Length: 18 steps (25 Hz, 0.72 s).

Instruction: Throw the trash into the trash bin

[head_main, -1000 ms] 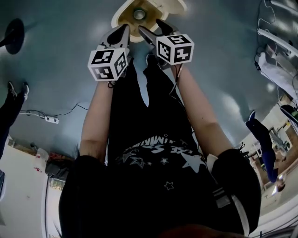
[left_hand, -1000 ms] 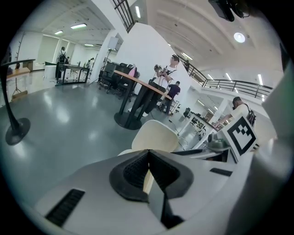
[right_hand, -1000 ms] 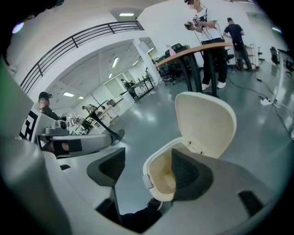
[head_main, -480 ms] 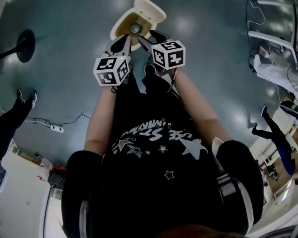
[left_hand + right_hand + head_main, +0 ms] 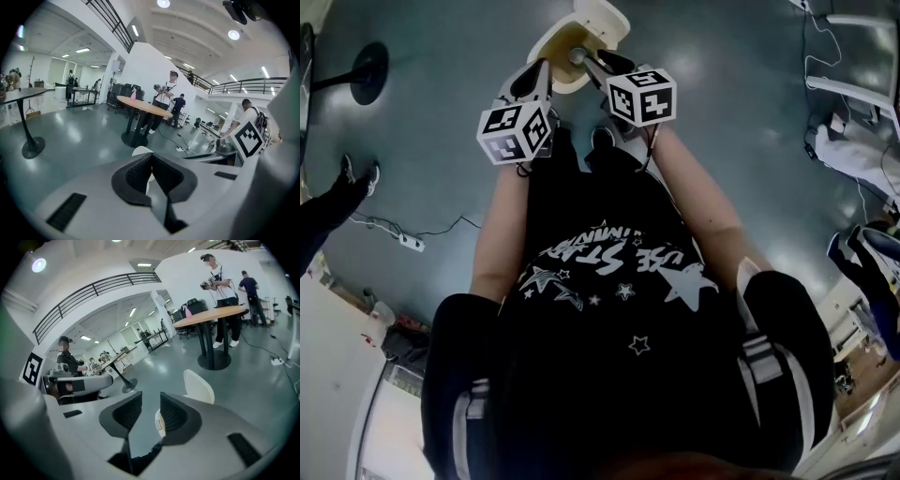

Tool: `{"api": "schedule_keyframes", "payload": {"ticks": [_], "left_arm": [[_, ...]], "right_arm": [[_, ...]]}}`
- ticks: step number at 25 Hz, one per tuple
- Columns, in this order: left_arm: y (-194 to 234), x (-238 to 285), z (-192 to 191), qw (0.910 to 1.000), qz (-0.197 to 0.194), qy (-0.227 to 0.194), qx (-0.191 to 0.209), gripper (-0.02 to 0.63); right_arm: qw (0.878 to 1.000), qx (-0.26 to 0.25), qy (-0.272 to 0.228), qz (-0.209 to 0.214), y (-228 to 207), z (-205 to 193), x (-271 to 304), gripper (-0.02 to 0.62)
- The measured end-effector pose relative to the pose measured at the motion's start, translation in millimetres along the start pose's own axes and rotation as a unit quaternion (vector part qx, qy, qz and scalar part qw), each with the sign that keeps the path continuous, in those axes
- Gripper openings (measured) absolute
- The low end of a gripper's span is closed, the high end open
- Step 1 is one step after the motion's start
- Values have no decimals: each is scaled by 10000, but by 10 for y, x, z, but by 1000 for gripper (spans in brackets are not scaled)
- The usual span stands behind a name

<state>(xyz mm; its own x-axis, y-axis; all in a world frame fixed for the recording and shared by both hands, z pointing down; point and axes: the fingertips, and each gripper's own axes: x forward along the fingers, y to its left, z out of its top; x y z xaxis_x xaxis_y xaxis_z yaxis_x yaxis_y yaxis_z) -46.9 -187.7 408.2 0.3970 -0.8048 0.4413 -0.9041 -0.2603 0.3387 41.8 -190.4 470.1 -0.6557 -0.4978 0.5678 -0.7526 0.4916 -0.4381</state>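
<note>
1. Left gripper [image 5: 150, 158]: the jaws are closed pad against pad with nothing between them. It is empty.
2. Right gripper [image 5: 150, 401]: the jaws have just been closing and now stand a narrow gap apart. Only floor and a pale edge of the bin show through the gap, so it has hold of nothing.
3. Trash bin [image 5: 544, 41]: cream-coloured, standing on the grey floor [image 5: 431, 112] below and just ahead of both sets of tips. Its lid [image 5: 602, 17] is tipped up on the side away from the grippers, leaving the mouth open towards them.
4. The grippers are held side by side, angled down, over the near rim. Judgement: they are placed this way so that anything let go falls straight into the mouth and not beside it.
5. Trash: a small grey round thing [image 5: 578, 54] sits in the bin's mouth, just beyond the right gripper's tips. It is probably the trash, already inside, but I cannot tell what it is.
6. Judgement: with both grippers empty over an open bin, the drop looks done, and only moving the grippers away remains.
</note>
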Motion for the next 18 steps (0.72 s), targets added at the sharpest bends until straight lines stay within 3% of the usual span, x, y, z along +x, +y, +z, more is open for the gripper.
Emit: {"api": "schedule_keyframes", "payload": {"ticks": [9,18], "left_arm": [[-78,-279,-204,9999,72,116,54,11],[-201,-768,-183,9996,-205,-188,81,11]], "right_arm": [[9999,120,-65,95,62,-115,-120,64],[9997,-27,-222,23,465,-321,-495,46]]}}
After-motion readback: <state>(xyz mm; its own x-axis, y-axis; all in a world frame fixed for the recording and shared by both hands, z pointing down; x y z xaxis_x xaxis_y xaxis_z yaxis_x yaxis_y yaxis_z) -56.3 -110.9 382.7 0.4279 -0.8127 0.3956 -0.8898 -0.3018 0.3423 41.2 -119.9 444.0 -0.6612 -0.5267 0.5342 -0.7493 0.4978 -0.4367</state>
